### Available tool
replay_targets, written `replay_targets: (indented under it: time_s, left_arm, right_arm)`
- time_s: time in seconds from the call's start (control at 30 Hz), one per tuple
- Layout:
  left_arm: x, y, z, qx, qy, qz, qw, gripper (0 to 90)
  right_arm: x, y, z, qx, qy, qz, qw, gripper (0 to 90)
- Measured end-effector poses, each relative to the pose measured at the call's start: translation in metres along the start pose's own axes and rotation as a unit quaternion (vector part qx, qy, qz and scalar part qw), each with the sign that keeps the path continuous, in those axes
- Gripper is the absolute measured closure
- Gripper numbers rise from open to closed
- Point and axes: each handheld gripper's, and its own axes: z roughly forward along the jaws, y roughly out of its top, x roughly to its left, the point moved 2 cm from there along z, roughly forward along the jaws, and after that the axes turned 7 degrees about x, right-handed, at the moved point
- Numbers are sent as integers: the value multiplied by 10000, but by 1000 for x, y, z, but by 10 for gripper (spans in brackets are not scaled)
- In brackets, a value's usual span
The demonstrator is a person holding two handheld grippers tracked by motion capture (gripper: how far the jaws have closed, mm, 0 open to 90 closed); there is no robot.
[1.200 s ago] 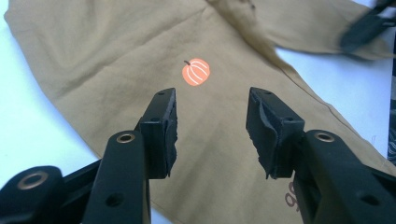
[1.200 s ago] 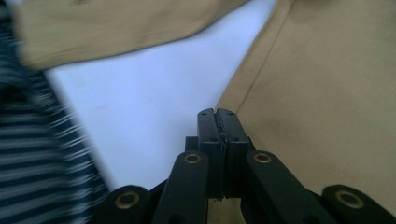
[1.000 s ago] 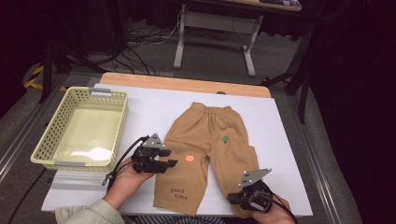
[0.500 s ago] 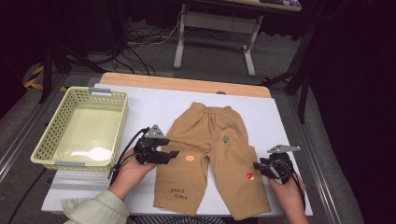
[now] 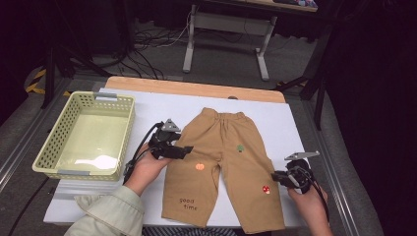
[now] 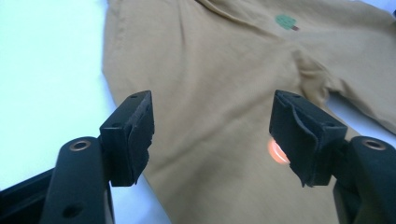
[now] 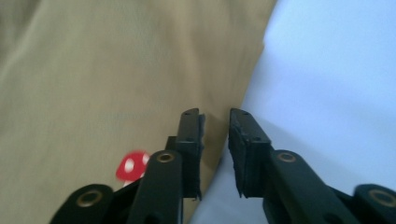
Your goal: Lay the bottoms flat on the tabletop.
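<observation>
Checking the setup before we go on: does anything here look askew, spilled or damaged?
Nothing stands out. The tan trousers lie flat on the white table, legs spread, with no visible tear. The yellow basket sits squarely at the left. The left gripper and right gripper sit at the trousers' outer edges.

- This looks like a lab or recording room set up for handling trials, not a home.
- The tabletop (image 5: 162, 105) is a plain white sheet over a wooden board, with its metal frame rails visible along the sides.
- Black cables (image 5: 152, 37) lie loose in a tangle on the grey floor (image 5: 221, 64) behind it.
- A metal stand (image 5: 226, 29) with splayed feet holds another work surface at the back.
- The surroundings are dark, with light falling mainly on the tabletop.
- Yellow-and-black hazard tape (image 5: 35, 81) marks the floor at the left.
- The person's hands hold cabled, camera-carrying tools: left gripper (image 5: 183, 151) and right gripper (image 5: 276, 176).
</observation>
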Motion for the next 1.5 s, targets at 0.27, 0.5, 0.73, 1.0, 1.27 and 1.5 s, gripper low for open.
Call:
replay_targets:
  time_s: [0.27,0.5,0.73,1.0,1.27,1.5]
  left_arm:
    - [20,20,16,224,231,-113,9994,308]
    - [38,30,39,553,372,-311,9973,421]
    - [49,29,57,918,470,-472,9936,582]
    - [48,32,64,1006,496,-493,9925,852]
    - [53,33,56,899,941,-574,9898,871]
    - [54,33,62,803,777,-585,9920,844]
  right_arm:
    - [-16,50,-2,-1007,-207,-116,9946,585]
    - [-44,82,36,-825,-245,196,9961,579]
    - [-48,92,56,-420,-212,180,9987,578]
    - [-44,96,59,-344,117,193,9992,832]
    - [-43,107,54,-336,-465,-138,9983,897]
    - [-58,116,57,-385,-701,28,9968,898]
